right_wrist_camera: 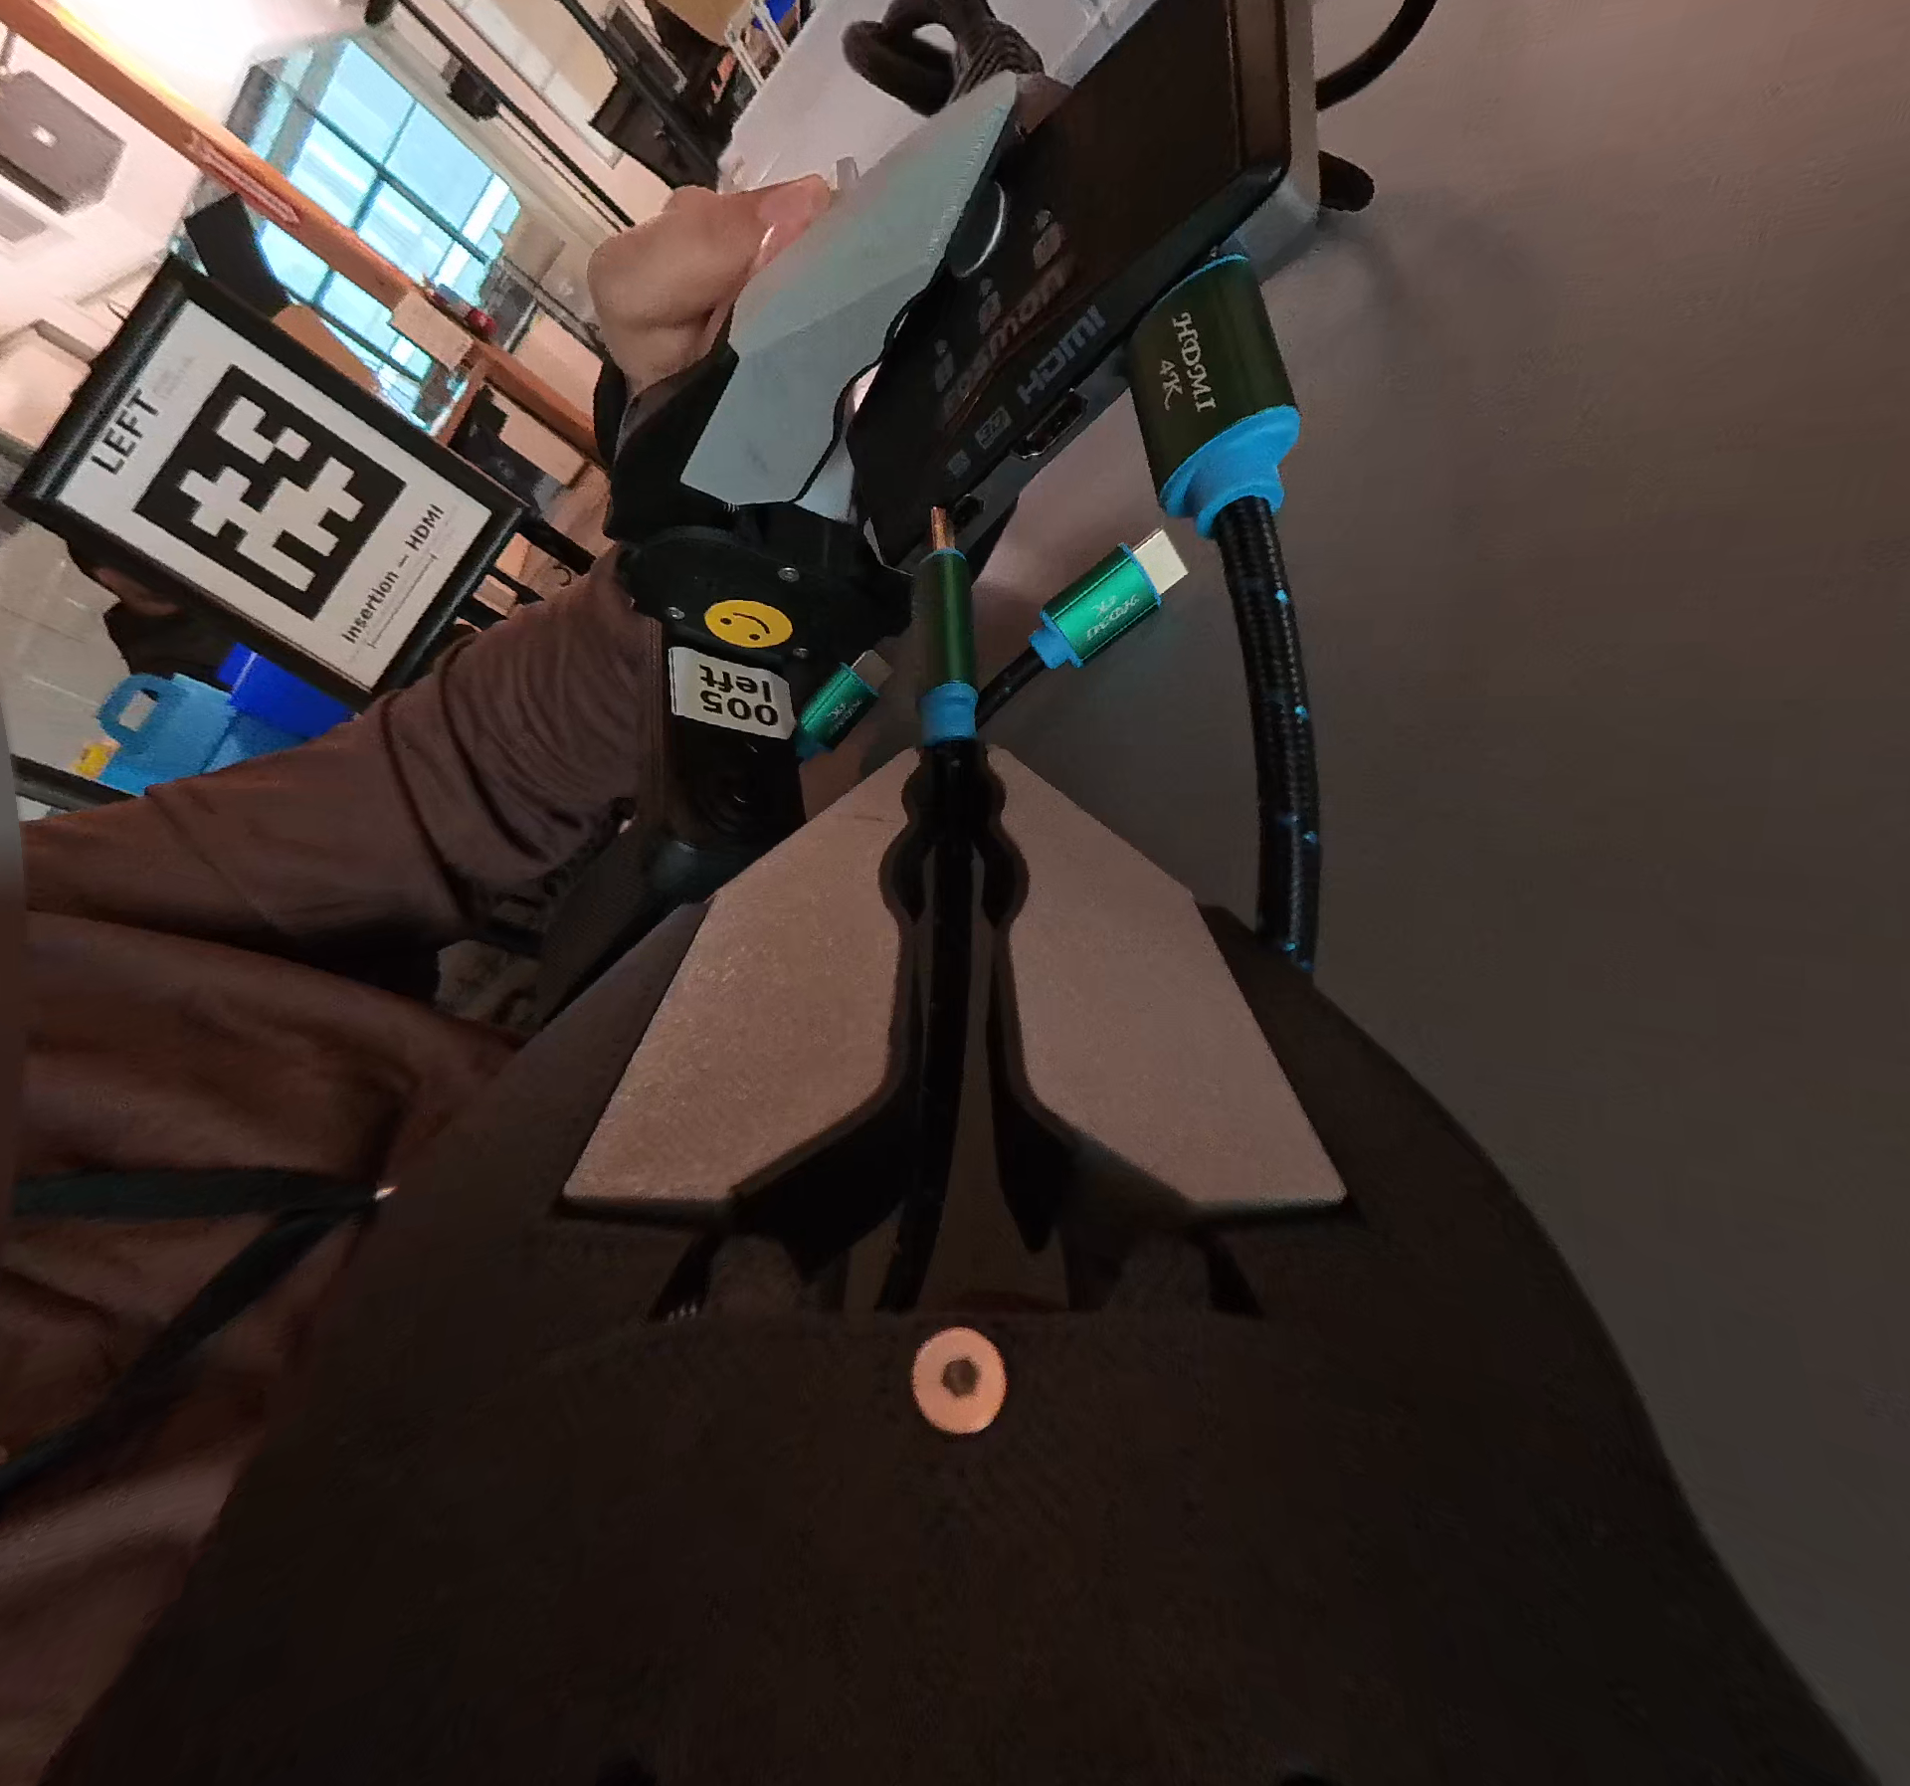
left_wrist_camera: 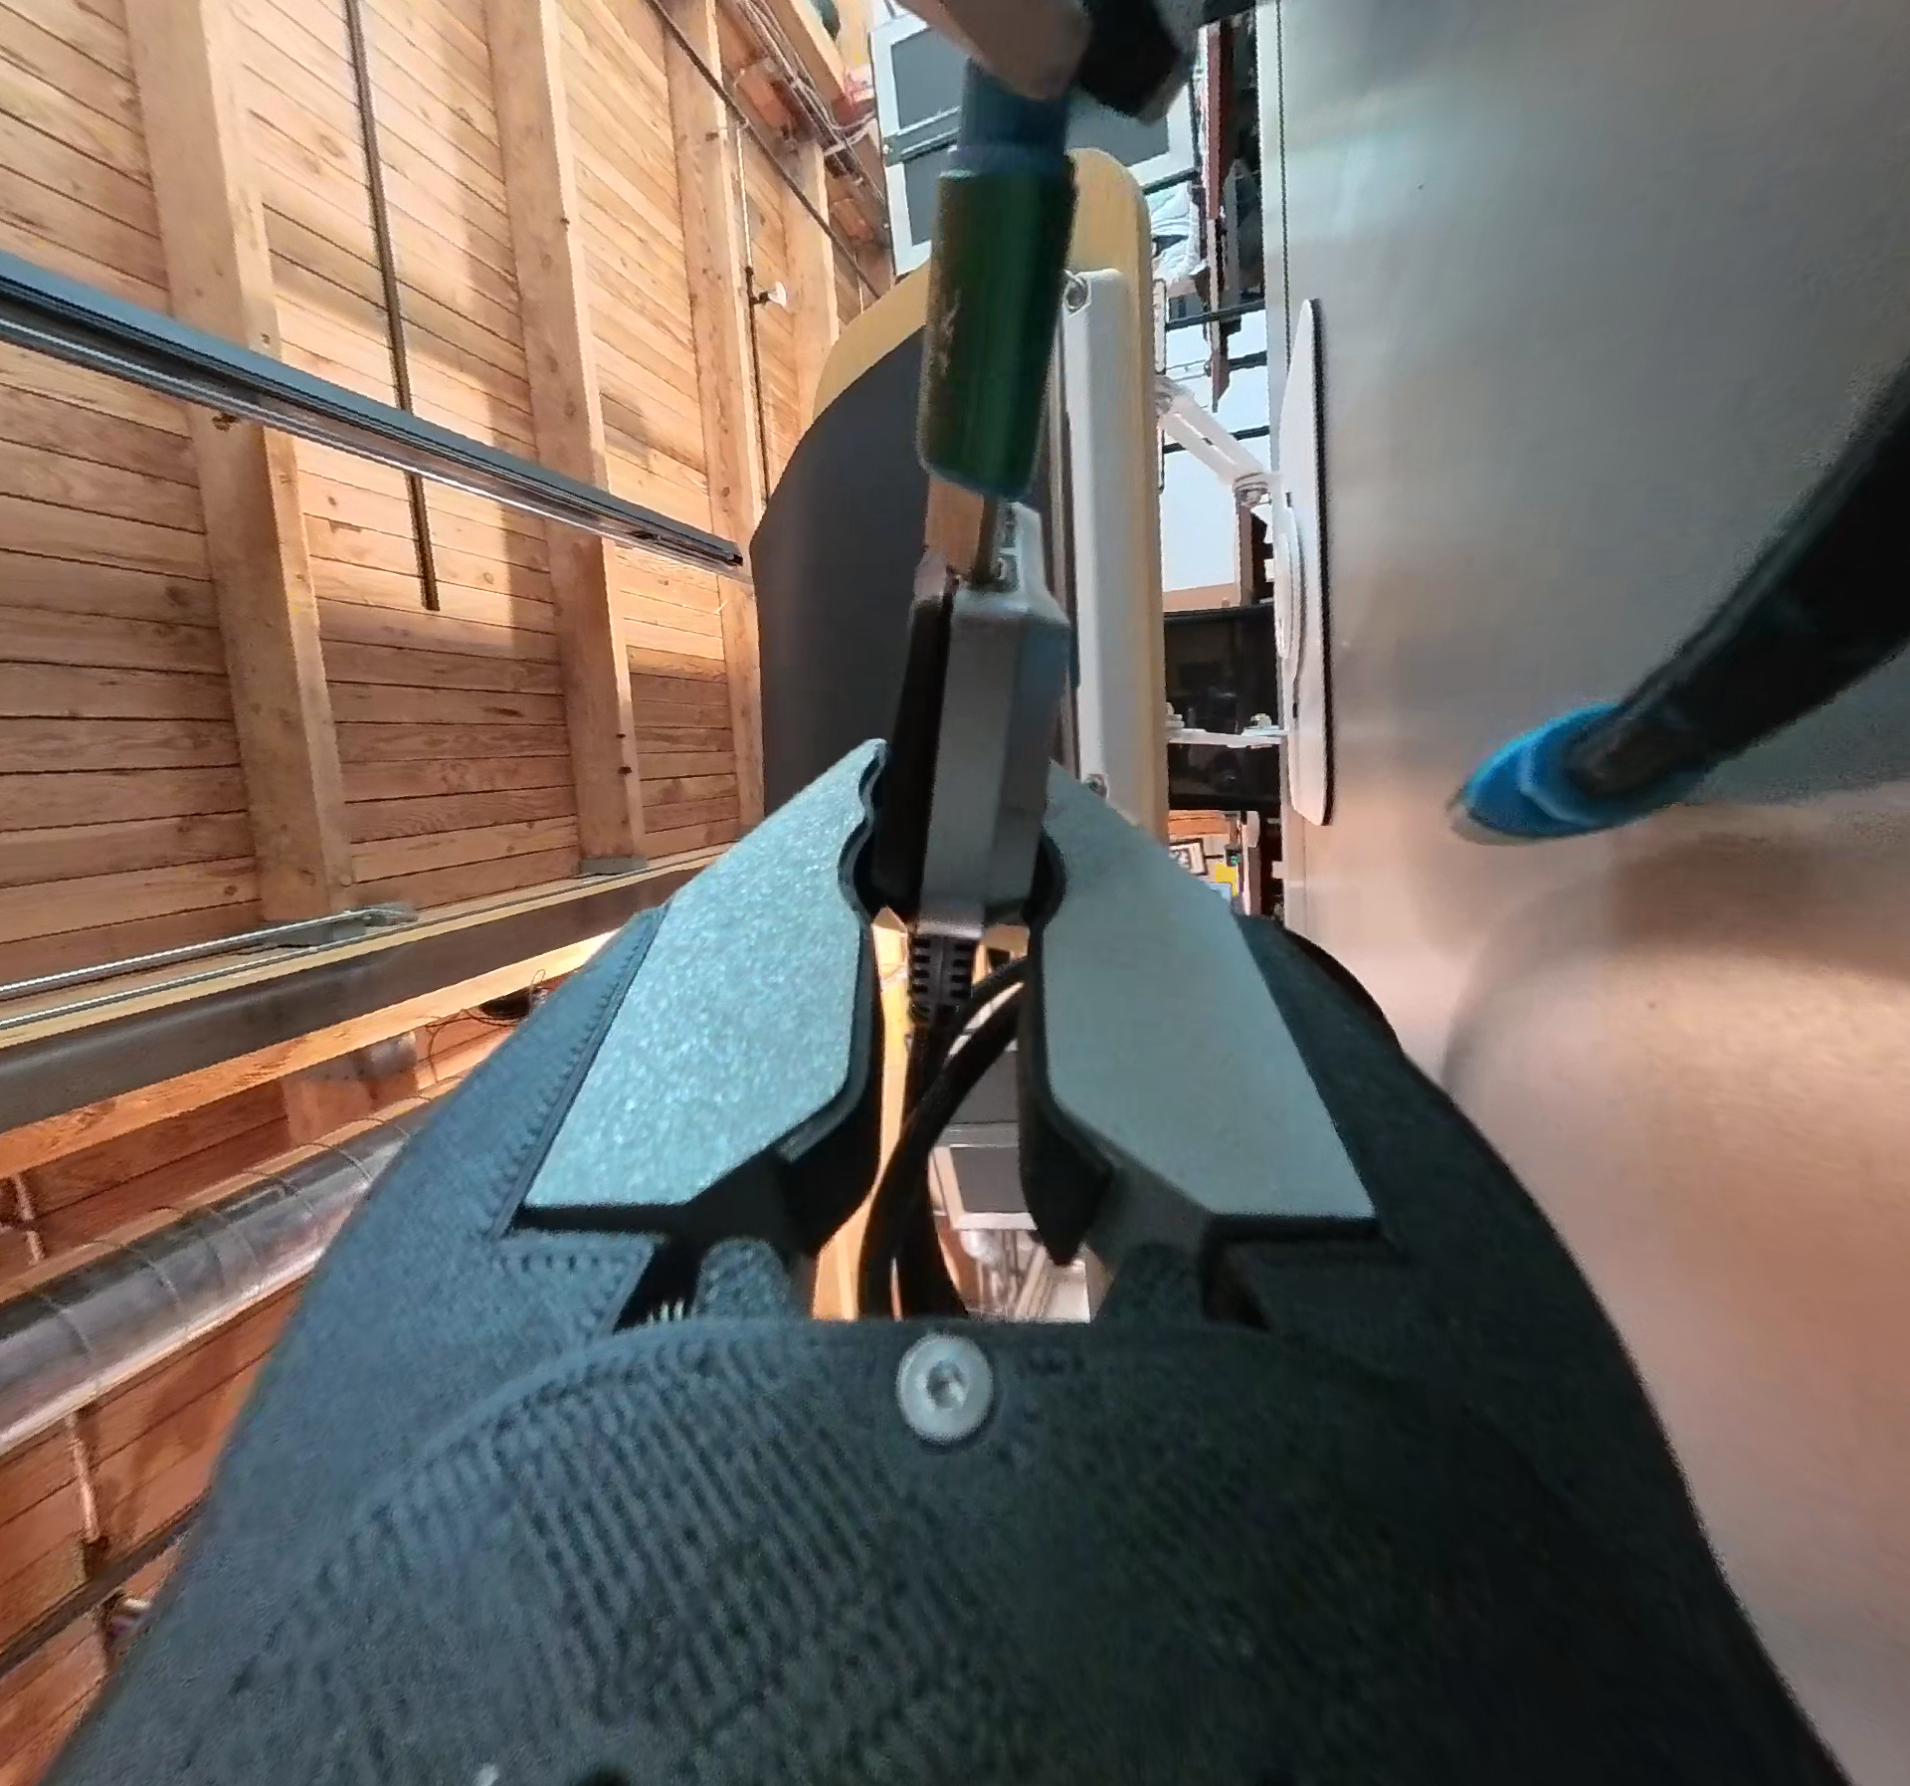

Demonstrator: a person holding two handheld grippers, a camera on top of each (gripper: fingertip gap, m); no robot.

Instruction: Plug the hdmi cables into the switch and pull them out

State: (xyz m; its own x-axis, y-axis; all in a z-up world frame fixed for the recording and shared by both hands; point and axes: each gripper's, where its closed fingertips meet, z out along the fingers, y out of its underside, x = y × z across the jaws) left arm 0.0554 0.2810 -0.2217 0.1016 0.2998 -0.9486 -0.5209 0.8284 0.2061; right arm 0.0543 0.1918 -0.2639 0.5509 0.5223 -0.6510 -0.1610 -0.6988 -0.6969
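surface: grey table (right_wrist_camera: pixel 1550 806) | on it: loose green hdmi plug (right_wrist_camera: pixel 1101 604)

One flat black rectangular switch box (right_wrist_camera: pixel 1127 186) sits in the upper centre of the right wrist frame. Four green metal HDMI plugs with blue collars show there: one large (right_wrist_camera: pixel 1209 382) at the box, one edge-on at centre (right_wrist_camera: pixel 949 630), one to its right (right_wrist_camera: pixel 1101 604), one to its left (right_wrist_camera: pixel 842 703). Two tongs appear: one (right_wrist_camera: pixel 827 413) upper left, one (right_wrist_camera: pixel 951 765) at bottom centre.
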